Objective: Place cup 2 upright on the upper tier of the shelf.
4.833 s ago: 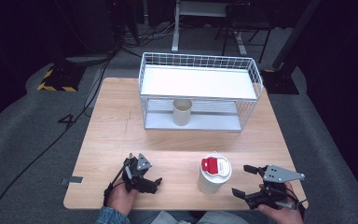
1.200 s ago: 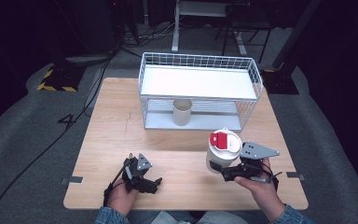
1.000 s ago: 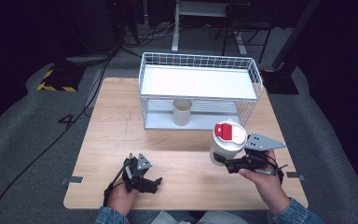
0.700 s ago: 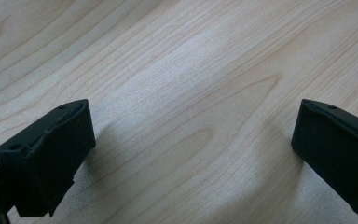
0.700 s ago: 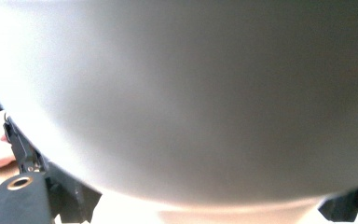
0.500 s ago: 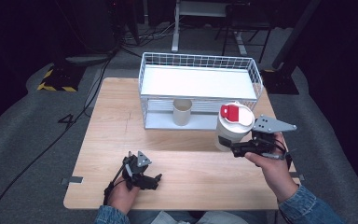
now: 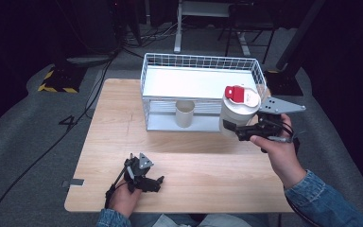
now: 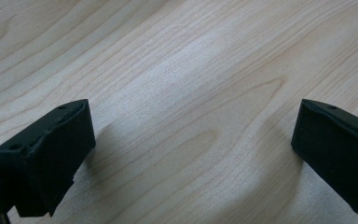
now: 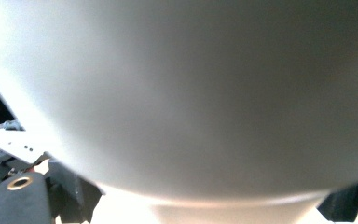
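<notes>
Lifted clear of the table [image 7: 123,127] since the earlier frames, where it was standing on the near edge, a white container [image 7: 236,116] with a red flip lid [image 7: 236,92] is now travelling toward the wire basket [image 7: 201,75] at the far side. In the high view the right gripper [image 7: 240,132] is clamping the container low on its body, the person's right hand [image 7: 276,149] reaching forward and up from where it was resting half a second ago. The container is riding in the air, roughly upright, with its top level with the basket's right front corner and apparently not yet over the rim. The right gripper view is showing the container's pale wall [image 9: 191,93] pressed close to the lens, consistent with a firm hold.

Across the table, the left gripper [image 7: 146,182] is staying where it was, lying near the front edge, its jaws spread wide with bare wood grain [image 8: 186,93] between them and nothing held. Inside the basket's lower level, a beige cup [image 7: 185,113] is standing upright, unmoved through the sequence.

The steady climb and forward swing are suggesting the container is heading for the basket's white upper shelf [image 7: 198,82]. What seems to be remaining is carrying it over the wire rim, lowering it and letting go without catching the rim.
</notes>
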`<state>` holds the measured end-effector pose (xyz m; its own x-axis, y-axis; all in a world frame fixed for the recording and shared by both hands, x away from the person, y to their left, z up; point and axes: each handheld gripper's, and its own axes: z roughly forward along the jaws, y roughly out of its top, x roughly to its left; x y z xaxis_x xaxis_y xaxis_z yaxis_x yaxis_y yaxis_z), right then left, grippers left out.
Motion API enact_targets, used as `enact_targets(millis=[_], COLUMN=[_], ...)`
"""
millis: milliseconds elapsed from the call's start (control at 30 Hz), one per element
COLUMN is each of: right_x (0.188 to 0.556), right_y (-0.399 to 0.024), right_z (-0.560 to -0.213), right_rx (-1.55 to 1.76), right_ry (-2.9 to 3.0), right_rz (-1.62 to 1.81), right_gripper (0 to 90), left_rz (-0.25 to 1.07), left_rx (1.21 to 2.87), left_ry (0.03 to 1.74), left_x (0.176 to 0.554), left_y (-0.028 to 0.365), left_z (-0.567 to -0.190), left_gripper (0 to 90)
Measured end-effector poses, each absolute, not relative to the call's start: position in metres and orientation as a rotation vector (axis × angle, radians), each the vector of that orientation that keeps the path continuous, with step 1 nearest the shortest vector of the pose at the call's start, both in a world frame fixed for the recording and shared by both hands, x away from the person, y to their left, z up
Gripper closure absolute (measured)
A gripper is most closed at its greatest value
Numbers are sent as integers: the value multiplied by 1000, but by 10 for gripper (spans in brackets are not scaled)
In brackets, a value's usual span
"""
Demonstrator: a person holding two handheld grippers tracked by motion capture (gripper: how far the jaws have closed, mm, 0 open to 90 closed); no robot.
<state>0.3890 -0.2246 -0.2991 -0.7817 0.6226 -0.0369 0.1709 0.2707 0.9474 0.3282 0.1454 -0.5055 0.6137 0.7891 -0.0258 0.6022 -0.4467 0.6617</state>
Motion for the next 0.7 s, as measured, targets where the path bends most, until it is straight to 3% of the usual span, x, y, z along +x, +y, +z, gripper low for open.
enact_targets(millis=[700], right_x=[447], right_y=[-201], right_z=[-264], right_rx=[721], right_ry=[2105], right_rz=[1548], right_gripper=[138], left_rz=[396], left_rx=[2189], left_ry=[1114], left_x=[328], left_y=[146], left_z=[-506], left_gripper=[0])
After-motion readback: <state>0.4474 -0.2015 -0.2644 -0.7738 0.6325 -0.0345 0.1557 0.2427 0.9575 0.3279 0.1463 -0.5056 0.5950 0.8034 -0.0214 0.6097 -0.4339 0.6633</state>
